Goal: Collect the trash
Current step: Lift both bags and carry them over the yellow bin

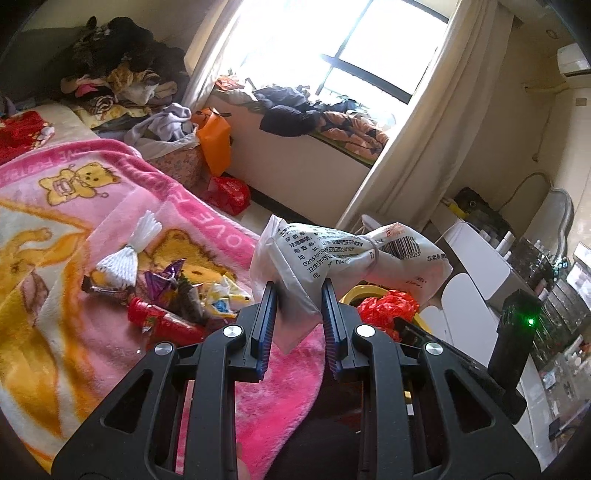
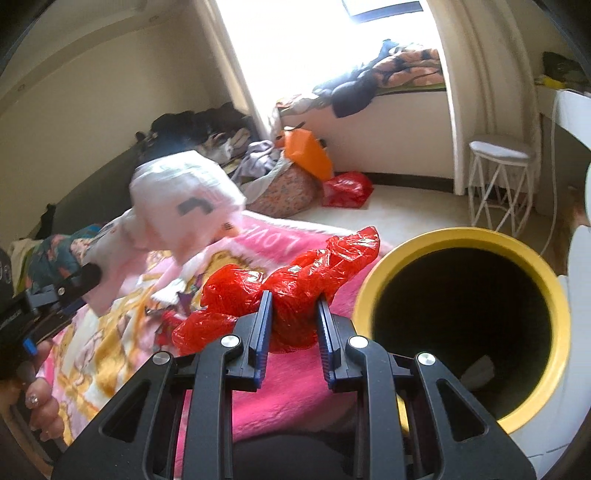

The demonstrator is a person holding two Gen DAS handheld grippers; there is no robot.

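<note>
Cluttered bedroom, pink bear blanket (image 1: 92, 206) beside sunlit window (image 1: 332, 33).

White packet (image 1: 332, 254): Chinese print, a barcode, digits ending "70033", "G205". Pink blanket (image 1: 155, 192): upside-down "LOVE" along the border band, rest of the word unreadable.

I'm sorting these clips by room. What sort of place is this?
Most likely a lived-in bedroom: a bed with a pink cartoon blanket, clothes heaped on the window seat, and a dressing table crowded with bottles.
</note>
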